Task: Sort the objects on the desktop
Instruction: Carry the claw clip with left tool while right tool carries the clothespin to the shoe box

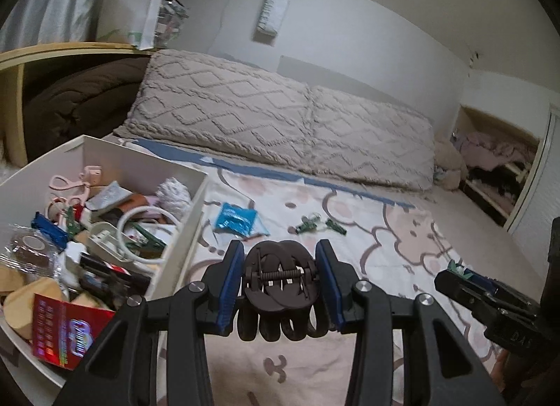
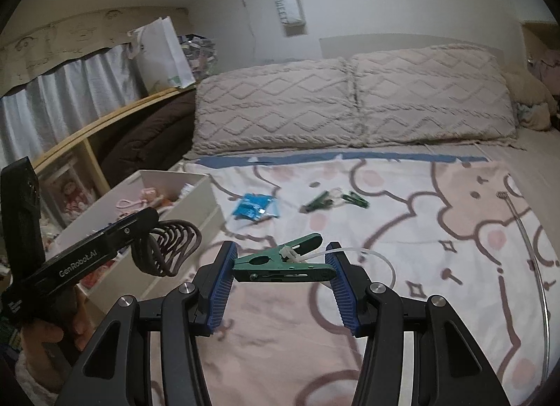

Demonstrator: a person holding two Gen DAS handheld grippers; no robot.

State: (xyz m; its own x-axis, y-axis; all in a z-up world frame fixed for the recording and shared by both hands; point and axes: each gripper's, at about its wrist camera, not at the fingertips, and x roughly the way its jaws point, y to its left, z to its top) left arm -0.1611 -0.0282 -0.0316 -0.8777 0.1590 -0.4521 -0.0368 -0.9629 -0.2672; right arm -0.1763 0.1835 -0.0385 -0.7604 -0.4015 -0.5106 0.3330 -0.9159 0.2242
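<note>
Left tongs (image 1: 282,283): clamped on a dark brown hair claw (image 1: 280,280), blue pads pressing its two sides; held above the bedspread, just right of the box.
Hair claw: spring and hinge facing the left wrist camera, curved teeth hanging down; in the right wrist view seen side-on (image 2: 168,248), teeth fanned out beyond the left tongs' tip (image 2: 147,222).
Right tongs (image 2: 281,267): clamped on a green clip (image 2: 280,264) – held lengthwise between the pads, mouth end toward the left pad.
Green clip: white tie around its middle, a thin clear tube (image 2: 371,259) looping off to the right.
Right tongs in left view: only the black tip at the right edge (image 1: 465,278), a bit of green and blue at its end.
White box (image 1: 182,231): on the bed at left, open-topped, crowded with odds and ends – a pink tool (image 1: 75,183), a white cable loop (image 1: 140,238), a red packet (image 1: 66,332), blurred small items besides.
Bedspread (image 2: 420,231): pink with brown cartoon outlines, spread across the bed.
Blue packet (image 1: 234,218): lying flat on the bedspread, near the box's right wall.
Loose green clips (image 2: 332,200): two together on the bedspread, right of the blue packet, well apart from both tongs.
Pillows (image 1: 280,125): two beige textured ones, side by side against the wall.
Person's hand (image 2: 45,332): wrapped round the left handle, lower left of the right wrist view.
</note>
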